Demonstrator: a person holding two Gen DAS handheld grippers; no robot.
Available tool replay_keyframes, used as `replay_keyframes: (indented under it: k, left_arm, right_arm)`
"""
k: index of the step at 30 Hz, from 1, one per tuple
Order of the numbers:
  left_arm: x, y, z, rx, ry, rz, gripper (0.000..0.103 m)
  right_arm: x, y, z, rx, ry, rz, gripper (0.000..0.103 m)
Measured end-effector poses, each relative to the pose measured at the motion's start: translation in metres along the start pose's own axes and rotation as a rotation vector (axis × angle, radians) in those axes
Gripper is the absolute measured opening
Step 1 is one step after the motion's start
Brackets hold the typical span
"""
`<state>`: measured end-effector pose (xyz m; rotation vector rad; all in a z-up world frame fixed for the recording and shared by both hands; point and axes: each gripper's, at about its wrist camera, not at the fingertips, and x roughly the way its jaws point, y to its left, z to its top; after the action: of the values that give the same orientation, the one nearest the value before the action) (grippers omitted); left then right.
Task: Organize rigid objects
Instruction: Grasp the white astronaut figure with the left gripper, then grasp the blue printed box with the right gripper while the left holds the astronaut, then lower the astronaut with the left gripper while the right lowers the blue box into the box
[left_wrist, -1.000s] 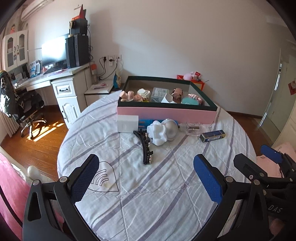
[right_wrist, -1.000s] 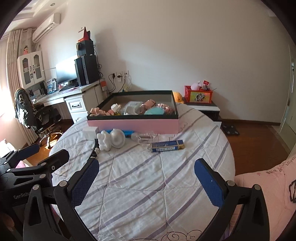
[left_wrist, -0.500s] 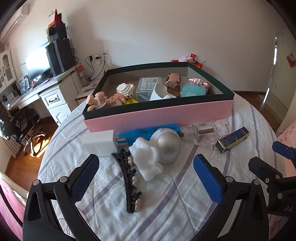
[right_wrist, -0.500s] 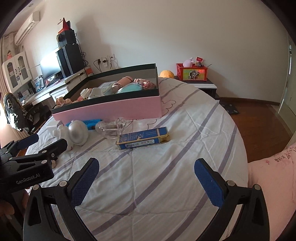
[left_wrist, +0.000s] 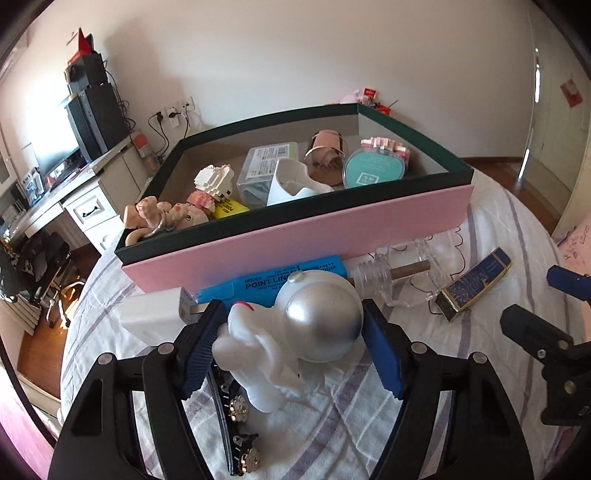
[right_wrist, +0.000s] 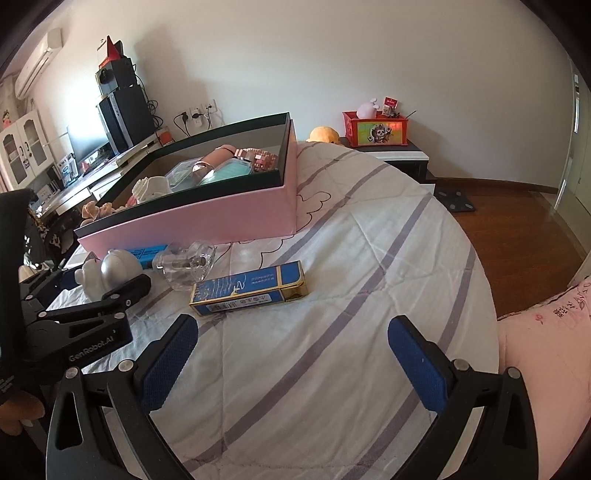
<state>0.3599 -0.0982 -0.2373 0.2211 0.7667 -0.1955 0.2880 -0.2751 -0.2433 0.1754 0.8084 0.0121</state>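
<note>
The left gripper (left_wrist: 288, 347) is closing around the white and silver toy (left_wrist: 295, 332), which lies on the striped bed cover (right_wrist: 332, 332) in front of the pink box (left_wrist: 295, 236). I cannot tell if the blue pads (left_wrist: 380, 354) touch it yet. The right gripper (right_wrist: 291, 362) is wide open and holds nothing. The blue and gold box (right_wrist: 247, 288) lies just past it.

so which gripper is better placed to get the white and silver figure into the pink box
Left. The left gripper already straddles the white and silver figure, its jaws closing on it, just in front of the pink box. The right gripper stands open over bare quilt, nearer the blue carton.
</note>
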Motion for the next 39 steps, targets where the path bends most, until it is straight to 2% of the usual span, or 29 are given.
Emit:
replay_keyframes:
  k: [5, 7, 9, 12, 16, 19, 25, 31, 35, 39]
  left_arm:
    - [-0.021, 0.013, -0.008, -0.045, -0.023, -0.027, 0.074]
    - [-0.027, 0.018, -0.012, -0.054, -0.027, -0.029, 0.074]
    - [-0.030, 0.022, -0.015, -0.063, -0.027, -0.034, 0.074]
    - [-0.033, 0.027, -0.019, -0.078, -0.027, -0.040, 0.074]
    - [-0.034, 0.028, -0.019, -0.086, -0.029, -0.062, 0.074]
    - [-0.040, 0.029, -0.018, -0.090, -0.041, -0.082, 0.074]
    - [-0.051, 0.033, -0.013, -0.097, -0.069, -0.107, 0.074]
    - [-0.052, 0.046, 0.020, -0.089, -0.097, -0.156, 0.074]
    - [-0.048, 0.057, 0.057, -0.059, -0.139, -0.119, 0.074]
    - [-0.019, 0.068, 0.098, -0.032, -0.116, -0.071, 0.074]
  right_arm:
    - [0.012, 0.017, 0.011, -0.059, 0.026, -0.013, 0.103]
    - [0.023, 0.024, 0.014, -0.076, 0.064, -0.029, 0.103]
    - [0.031, 0.030, 0.017, -0.084, 0.083, -0.012, 0.103]
    - [0.045, 0.035, 0.021, -0.103, 0.118, -0.055, 0.103]
    - [0.051, 0.038, 0.026, -0.140, 0.128, -0.050, 0.103]
    - [0.048, 0.040, 0.025, -0.158, 0.115, -0.061, 0.083]
    - [0.026, 0.040, 0.021, -0.152, 0.073, -0.027, 0.083]
    - [-0.011, 0.051, 0.041, -0.171, -0.025, 0.037, 0.084]
    - [-0.013, 0.064, 0.073, -0.217, -0.078, 0.046, 0.084]
    - [0.006, 0.073, 0.115, -0.239, -0.103, 0.037, 0.084]
